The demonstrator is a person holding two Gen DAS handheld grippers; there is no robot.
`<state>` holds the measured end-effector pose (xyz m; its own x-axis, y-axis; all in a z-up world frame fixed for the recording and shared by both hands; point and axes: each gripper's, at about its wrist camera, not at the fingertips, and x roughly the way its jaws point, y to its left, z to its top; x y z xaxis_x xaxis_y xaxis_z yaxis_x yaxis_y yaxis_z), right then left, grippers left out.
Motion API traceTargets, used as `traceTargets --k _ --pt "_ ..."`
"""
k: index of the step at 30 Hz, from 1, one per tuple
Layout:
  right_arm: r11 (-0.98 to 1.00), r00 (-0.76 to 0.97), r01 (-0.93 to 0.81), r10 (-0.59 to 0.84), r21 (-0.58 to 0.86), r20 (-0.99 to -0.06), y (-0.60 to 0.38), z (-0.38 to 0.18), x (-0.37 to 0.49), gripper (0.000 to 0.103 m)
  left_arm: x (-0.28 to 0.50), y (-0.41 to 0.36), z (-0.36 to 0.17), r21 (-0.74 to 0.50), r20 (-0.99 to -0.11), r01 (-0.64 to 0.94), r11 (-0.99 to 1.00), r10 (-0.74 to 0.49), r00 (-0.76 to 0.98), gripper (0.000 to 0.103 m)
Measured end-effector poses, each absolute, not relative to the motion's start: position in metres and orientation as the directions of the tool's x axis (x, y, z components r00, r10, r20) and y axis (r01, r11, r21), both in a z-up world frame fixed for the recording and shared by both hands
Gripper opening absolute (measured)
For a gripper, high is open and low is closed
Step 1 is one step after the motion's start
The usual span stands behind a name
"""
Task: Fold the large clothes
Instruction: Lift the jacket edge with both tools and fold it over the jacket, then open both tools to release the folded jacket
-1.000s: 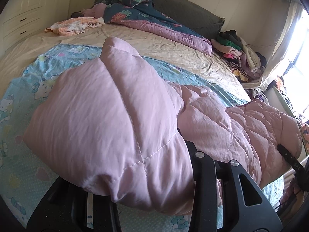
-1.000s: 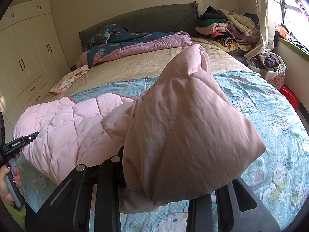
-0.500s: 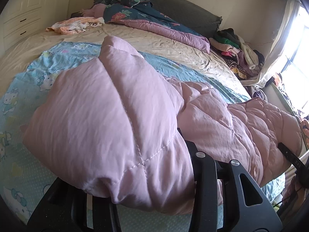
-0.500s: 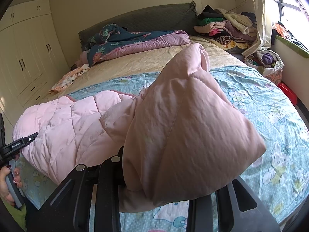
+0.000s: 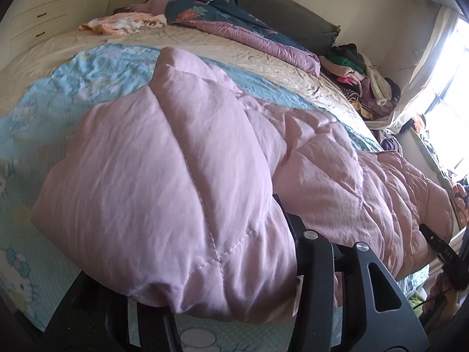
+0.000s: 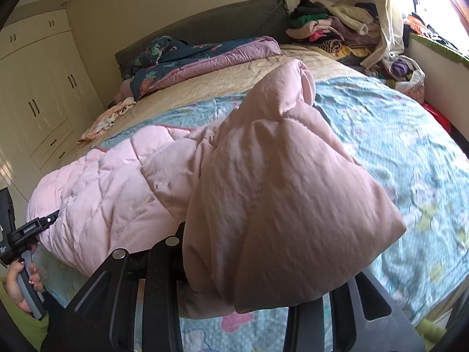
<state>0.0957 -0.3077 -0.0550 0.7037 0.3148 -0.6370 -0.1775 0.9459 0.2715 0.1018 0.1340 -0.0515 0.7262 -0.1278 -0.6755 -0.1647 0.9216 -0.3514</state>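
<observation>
Both grippers are clamped onto the pink quilted jacket (image 5: 181,182), one at each end, holding it up bunched just over the blue cartoon-print blanket (image 5: 44,111). The left gripper (image 5: 222,302) has a thick fold of it pinched, fabric draped over its fingers. The right gripper (image 6: 234,299) grips the other end the same way. Beyond the blanket, toward the headboard, there's a floral comforter (image 6: 187,58), with a clothes pile (image 6: 328,29) off by the window.

A home bedroom: bed (image 6: 234,79) with headboard (image 6: 211,26), built-in wardrobes (image 6: 38,94), piled clothes (image 6: 331,29).
</observation>
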Motion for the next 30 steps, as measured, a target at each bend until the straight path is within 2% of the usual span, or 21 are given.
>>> traceTargets --k 6,12,25,28,30 --pt "0.939 0.68 -0.116 0.313 0.324 -0.663 -0.315 -0.071 0.1 0.037 0.103 0.136 -0.061 -0.348 -0.692 -0.183 0.919 -0.12 0.712 0.044" --pt "0.947 0.67 -0.072 0.278 0.312 -0.689 -0.311 -0.079 0.109 0.044 0.109 0.135 -0.064 -0.341 -0.703 -0.204 0.918 -0.105 0.704 0.048" --pt "0.94 0.647 -0.03 0.278 0.341 -0.71 -0.315 -0.1 0.119 0.059 0.113 0.133 -0.067 -0.333 -0.709 -0.217 0.918 -0.091 0.7 0.049" --pt "0.93 0.634 -0.009 0.29 0.368 -0.717 -0.32 -0.099 0.117 0.068 0.113 0.132 -0.067 -0.333 -0.709 -0.216 0.918 -0.093 0.699 0.05" --pt "0.926 0.624 -0.005 0.299 0.378 -0.722 -0.325 -0.098 0.114 0.078 0.112 0.133 -0.067 -0.342 -0.708 -0.213 0.915 -0.102 0.699 0.05"
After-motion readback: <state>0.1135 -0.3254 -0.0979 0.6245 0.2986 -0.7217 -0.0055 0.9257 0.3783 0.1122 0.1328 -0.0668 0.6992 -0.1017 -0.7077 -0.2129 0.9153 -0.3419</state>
